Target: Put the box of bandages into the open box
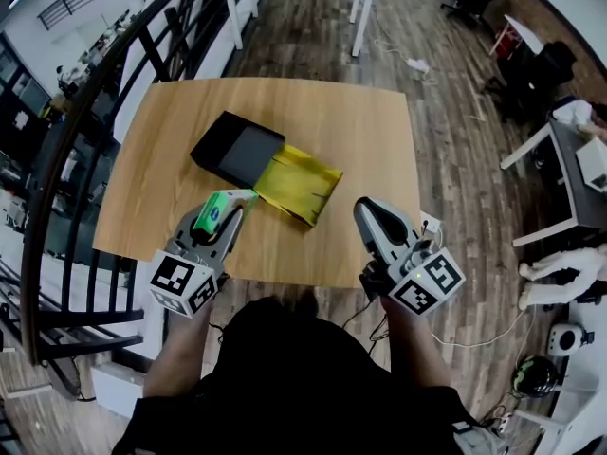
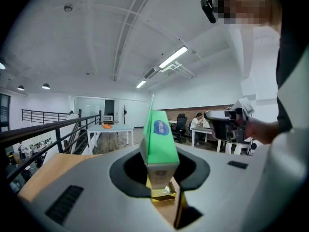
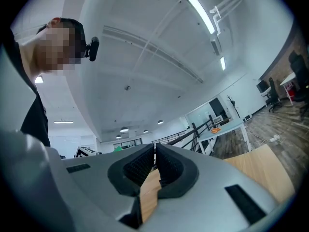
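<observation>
- Head view: the left tongs (image 1: pixel 237 202) are clamped on the green box of bandages (image 1: pixel 216 209), carried over the surface (image 1: pixel 360 131). Its long axis runs along the tongs, nose aimed forward and to the right. The open box (image 1: pixel 299 186) lies that way, its yellow tray mouth just beyond the nose, so the left side is far nearer. The right tongs (image 1: pixel 367 209) hang back on the right.
- Left gripper view: the box of bandages (image 2: pixel 159 139) stands on end between the pads, squeezed at its lower end. A glint of the yellow tray (image 2: pixel 162 193) shows right beneath it.
- Right gripper view: the right tongs (image 3: pixel 154 166) are pressed together with nothing between them, only bare surface (image 3: pixel 260 170) beyond.
</observation>
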`<action>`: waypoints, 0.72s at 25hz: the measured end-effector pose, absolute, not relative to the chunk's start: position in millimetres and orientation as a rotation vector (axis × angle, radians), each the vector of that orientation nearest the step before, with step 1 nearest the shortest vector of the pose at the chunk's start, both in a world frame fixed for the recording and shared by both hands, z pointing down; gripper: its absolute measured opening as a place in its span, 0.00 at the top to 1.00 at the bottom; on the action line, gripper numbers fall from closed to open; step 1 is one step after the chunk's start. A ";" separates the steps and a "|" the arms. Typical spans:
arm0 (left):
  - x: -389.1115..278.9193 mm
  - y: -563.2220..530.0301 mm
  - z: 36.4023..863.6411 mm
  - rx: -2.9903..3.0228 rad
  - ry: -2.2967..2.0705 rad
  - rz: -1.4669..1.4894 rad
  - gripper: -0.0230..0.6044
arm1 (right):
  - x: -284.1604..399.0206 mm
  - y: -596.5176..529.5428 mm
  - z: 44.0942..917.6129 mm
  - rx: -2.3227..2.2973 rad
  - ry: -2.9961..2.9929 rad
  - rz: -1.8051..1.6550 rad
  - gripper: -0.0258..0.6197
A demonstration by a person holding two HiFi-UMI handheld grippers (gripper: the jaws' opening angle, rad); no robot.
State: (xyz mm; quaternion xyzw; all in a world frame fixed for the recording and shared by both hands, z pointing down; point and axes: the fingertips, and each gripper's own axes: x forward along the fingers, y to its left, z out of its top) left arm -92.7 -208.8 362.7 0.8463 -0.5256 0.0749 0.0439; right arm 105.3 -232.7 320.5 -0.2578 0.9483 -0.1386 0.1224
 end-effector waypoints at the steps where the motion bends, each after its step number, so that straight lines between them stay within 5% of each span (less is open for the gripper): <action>1: -92.1 -213.5 362.6 2.588 -1.603 0.231 0.81 | 105.2 -236.2 319.8 -0.751 2.768 -0.403 0.90; 18: -73.3 -314.3 398.3 2.643 -1.351 0.250 0.81 | 94.1 -311.2 334.9 -0.889 2.756 -0.455 0.90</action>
